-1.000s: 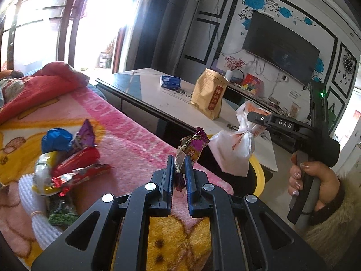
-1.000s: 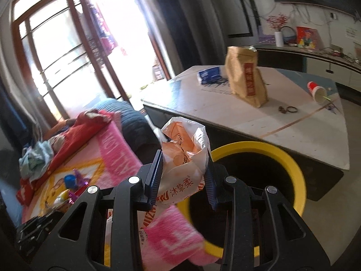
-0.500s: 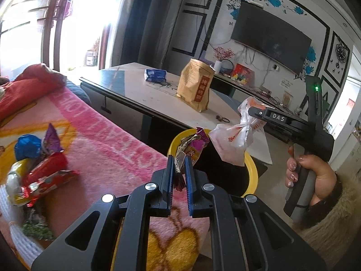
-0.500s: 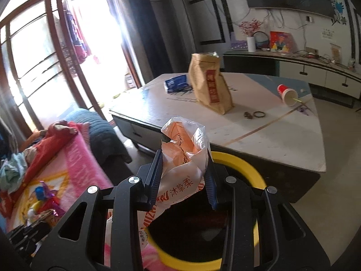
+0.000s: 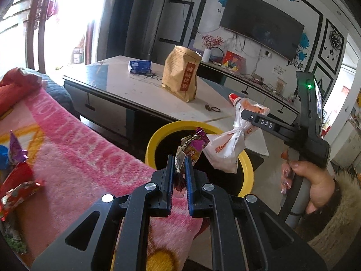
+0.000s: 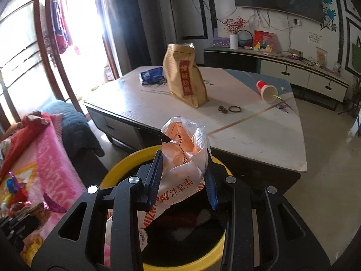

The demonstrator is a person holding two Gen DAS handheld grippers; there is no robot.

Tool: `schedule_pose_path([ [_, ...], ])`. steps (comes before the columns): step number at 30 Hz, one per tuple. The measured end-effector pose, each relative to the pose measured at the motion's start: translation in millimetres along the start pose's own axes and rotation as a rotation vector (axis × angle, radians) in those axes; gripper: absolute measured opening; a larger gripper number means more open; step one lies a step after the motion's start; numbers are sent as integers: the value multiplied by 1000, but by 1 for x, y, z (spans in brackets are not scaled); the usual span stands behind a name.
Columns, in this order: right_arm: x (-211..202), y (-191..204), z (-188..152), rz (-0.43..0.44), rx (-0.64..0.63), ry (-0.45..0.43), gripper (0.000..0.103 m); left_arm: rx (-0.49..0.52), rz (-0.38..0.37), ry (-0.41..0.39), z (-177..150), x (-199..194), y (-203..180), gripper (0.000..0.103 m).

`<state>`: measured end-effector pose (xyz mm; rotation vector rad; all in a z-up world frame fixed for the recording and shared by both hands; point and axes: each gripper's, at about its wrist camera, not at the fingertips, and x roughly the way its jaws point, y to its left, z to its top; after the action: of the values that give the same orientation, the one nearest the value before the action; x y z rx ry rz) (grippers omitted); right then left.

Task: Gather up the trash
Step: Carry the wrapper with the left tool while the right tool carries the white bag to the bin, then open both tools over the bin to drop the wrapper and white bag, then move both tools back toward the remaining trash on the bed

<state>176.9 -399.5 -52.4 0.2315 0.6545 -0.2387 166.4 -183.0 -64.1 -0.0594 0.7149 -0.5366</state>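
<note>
Trash hangs from both tools over the yellow-rimmed bin (image 5: 155, 140), which stands on the floor between the pink blanket (image 5: 85, 158) and the low bench (image 6: 259, 135). The left gripper (image 5: 180, 169) has its fingers drawn tight together on a crumpled purple and gold snack wrapper (image 5: 191, 146), whose free end sticks up above the bin's near rim. The right gripper (image 6: 183, 176) has its fingers clamped on a white and orange plastic bag (image 6: 185, 158); they stand a little apart because the bag's bunched bulk fills the gap, and the printed lower part of the bag droops down toward the dark inside of the bin. In the left wrist view the person's right hand (image 5: 315, 185) grips that tool's handle, a furry cuff at the wrist. More wrappers (image 5: 15, 180), red, purple and blue, lie loose on the blanket, well apart from the bin. On the bench stand a brown paper bag (image 6: 185, 79) upright, a blue packet (image 6: 151, 75) beside it, a tipped red paper cup (image 6: 267, 91) and a hair tie (image 6: 234, 109).
</note>
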Motion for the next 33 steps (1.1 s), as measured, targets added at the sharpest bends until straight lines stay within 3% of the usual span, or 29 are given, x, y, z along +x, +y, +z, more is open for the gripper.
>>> schedule_pose_path([
  [8,17,-12,-9,-30,9,51,28,17,-10,32,4,31,-12,10],
  [12,24,-19,-12,-11,59,86,34,15,-3,45,6,44,-13,11],
  [13,24,-21,-12,-8,71,86,35,7,-8,50,7,47,-11,14],
  [15,23,-24,-11,-1,89,86,42,-3,-5,49,8,50,-10,38],
  [16,22,-24,-10,1,94,82,47,-9,-5,44,8,50,-10,56],
  [20,17,-21,-7,21,109,68,54,-26,6,24,10,46,-6,87],
  [24,9,-14,-5,51,115,60,59,-47,27,7,11,36,1,95],
  [33,-16,17,1,148,87,35,75,-83,105,-58,13,-1,21,96],
])
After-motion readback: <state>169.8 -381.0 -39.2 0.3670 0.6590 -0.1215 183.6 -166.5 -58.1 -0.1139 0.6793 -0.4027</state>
